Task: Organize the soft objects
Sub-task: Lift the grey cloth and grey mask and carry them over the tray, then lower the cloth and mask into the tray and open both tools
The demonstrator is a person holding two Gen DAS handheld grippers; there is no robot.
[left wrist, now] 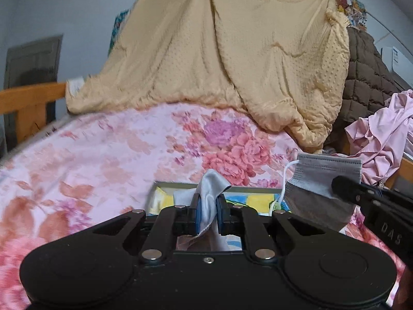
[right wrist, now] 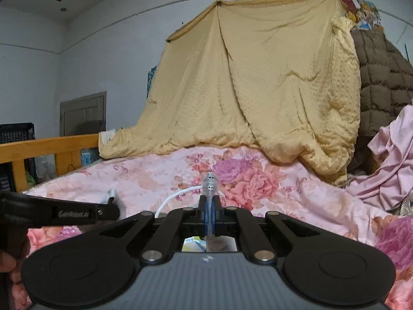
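My left gripper (left wrist: pixel 207 202) is shut on a crumpled pale blue-grey cloth (left wrist: pixel 211 183), which sticks up between the blue pads. To its right, my right gripper (left wrist: pixel 342 187) pinches the edge of a grey face mask (left wrist: pixel 322 175) with a white ear loop (left wrist: pixel 282 183). In the right wrist view the right gripper (right wrist: pixel 209 206) is shut on the mask (right wrist: pixel 210 182), seen edge-on. There the left gripper (right wrist: pixel 112 209) reaches in from the left with the pale cloth (right wrist: pixel 113 195) at its tip. Both are held above a floral bedsheet (left wrist: pixel 103 155).
A colourful flat framed box (left wrist: pixel 165 193) lies under the grippers. A yellow quilt (left wrist: pixel 232 51) hangs at the back, with a brown quilted blanket (left wrist: pixel 366 77) beside it. Pink clothes (left wrist: pixel 382 139) are piled at the right. A wooden bed rail (right wrist: pixel 51 144) and a black crate (right wrist: pixel 15 134) stand on the left.
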